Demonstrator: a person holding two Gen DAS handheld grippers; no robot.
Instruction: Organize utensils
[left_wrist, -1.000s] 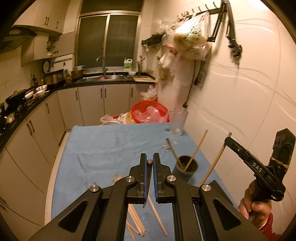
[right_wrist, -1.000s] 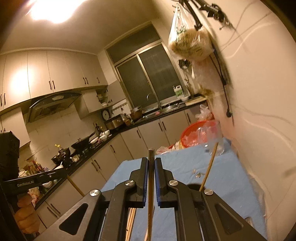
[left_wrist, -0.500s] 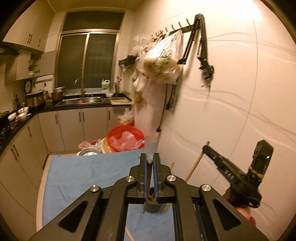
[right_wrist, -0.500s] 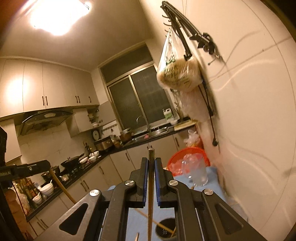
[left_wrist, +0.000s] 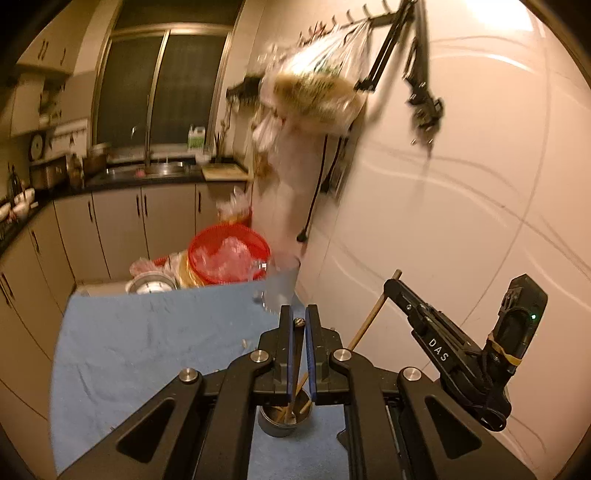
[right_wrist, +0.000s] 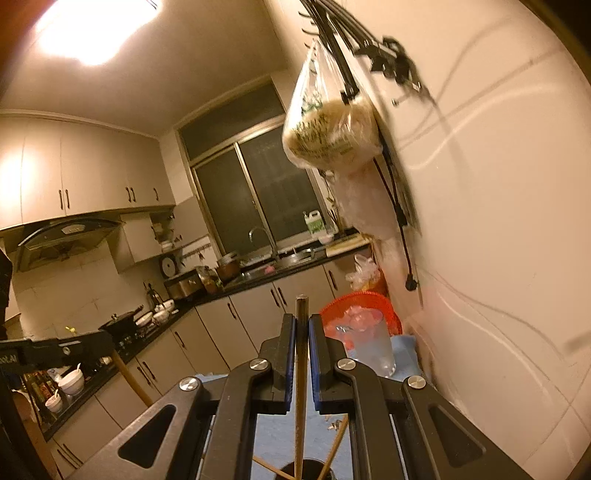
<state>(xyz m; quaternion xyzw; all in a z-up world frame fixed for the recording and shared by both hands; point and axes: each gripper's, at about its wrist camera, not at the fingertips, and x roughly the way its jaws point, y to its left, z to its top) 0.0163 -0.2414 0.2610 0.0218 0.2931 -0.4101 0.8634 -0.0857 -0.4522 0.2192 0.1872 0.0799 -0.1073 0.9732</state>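
Both hand-held grippers now hover over the holder (left_wrist: 282, 417), left (left_wrist: 299, 354) and right (right_wrist: 302, 354) each clamping a chopstick (right_wrist: 300, 373); basket (left_wrist: 228, 254) at 11 o'clock.

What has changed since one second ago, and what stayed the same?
Both hands moved toward the dark utensil cup: it was ahead on the blue cloth, and now it sits just under the left gripper and right gripper. Nothing was released: each gripper stays shut on its chopstick. The cup and cloth did not move.
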